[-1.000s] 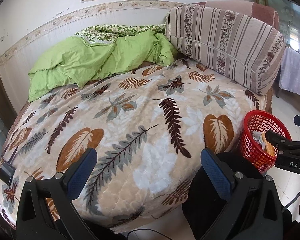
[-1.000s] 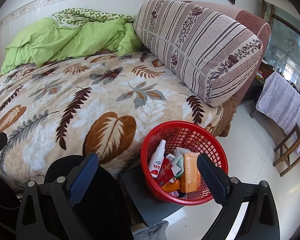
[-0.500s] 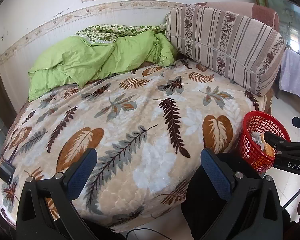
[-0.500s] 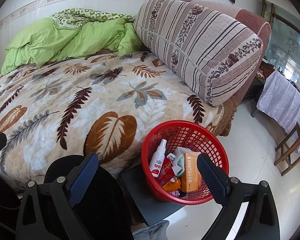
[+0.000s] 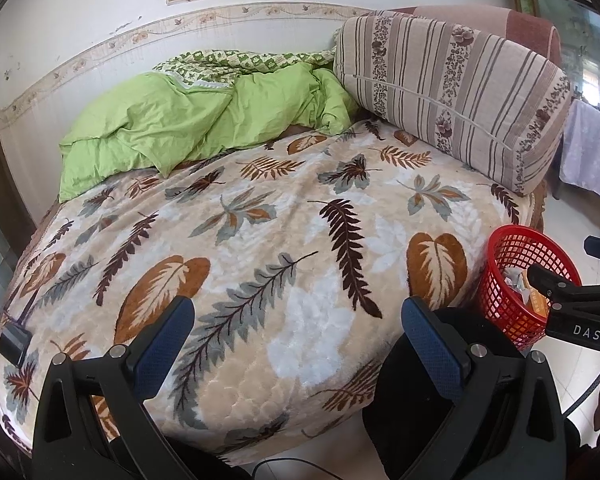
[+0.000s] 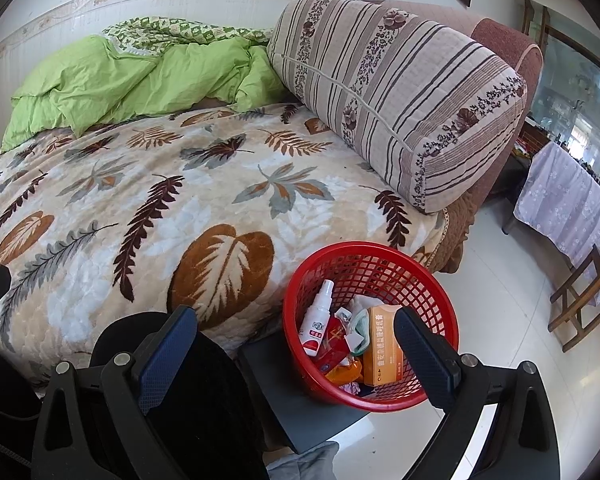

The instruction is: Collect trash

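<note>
Red mesh basket [image 6: 370, 324] stood on a dark low stand at the bed's edge, holding a white spray bottle [image 6: 317, 318], an orange carton [image 6: 382, 350] and crumpled wrappers. No loose trash visible on the leaf-print blanket [image 5: 260, 240]; collection judged essentially complete. Left gripper [image 5: 298, 344] and right gripper [image 6: 296, 354] both spread wide, empty. Open tiled floor [image 6: 496, 296] lay right of the basket; the striped bolster [image 6: 396, 92] crowded the far edge.
</note>
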Tool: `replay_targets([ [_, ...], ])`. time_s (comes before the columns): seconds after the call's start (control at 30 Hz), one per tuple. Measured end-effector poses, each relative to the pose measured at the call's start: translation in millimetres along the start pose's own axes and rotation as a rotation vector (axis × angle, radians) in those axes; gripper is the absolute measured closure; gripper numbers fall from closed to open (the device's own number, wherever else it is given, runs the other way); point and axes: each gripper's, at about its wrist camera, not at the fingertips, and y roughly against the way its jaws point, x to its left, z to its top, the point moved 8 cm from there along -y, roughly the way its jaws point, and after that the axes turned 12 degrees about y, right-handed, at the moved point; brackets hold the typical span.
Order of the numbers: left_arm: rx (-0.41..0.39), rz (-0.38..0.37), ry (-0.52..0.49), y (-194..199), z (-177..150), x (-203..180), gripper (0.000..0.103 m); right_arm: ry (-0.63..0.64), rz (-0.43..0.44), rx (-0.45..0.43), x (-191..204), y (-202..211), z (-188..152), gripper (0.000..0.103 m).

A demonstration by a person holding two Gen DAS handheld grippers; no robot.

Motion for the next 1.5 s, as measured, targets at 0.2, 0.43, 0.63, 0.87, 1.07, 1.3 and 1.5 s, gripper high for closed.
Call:
replay_targets([
  [0.2, 0.001, 0.003, 0.003, 0, 0, 1, 0.000, 0.002, 0.003, 0.003, 0, -1, 1, 0.003],
  [0.43, 0.005, 0.000, 0.005, -1, -1, 1, 0.000, -0.002, 0.006, 0.009, 1, -4, 1, 0.003],
  [0.63, 0.004, -0.001, 0.005, -1, 0, 2, 0.000, -0.006, 0.009, 0.014, 0, -5, -1, 0.003],
  [0.87, 0.020, -0.011, 0.015, -2, -2, 2, 0.000, -0.005, 0.008, 0.013, 0, -6, -1, 0.003],
  [1.07, 0.069, 0.005, 0.093, -13, -4, 28, 0.000, 0.004, 0.005, -0.008, 1, -11, 16, 0.003],
  [1.3, 0.136, 0.199, 0.256, -48, -1, 125, 0.000, 0.067, 0.129, -0.038, 55, -43, 91, 0.003],
  [1.5, 0.256, 0.293, 0.366, -114, 8, 199, 0.000, 0.190, 0.321, 0.090, 178, -125, 128, 0.001],
])
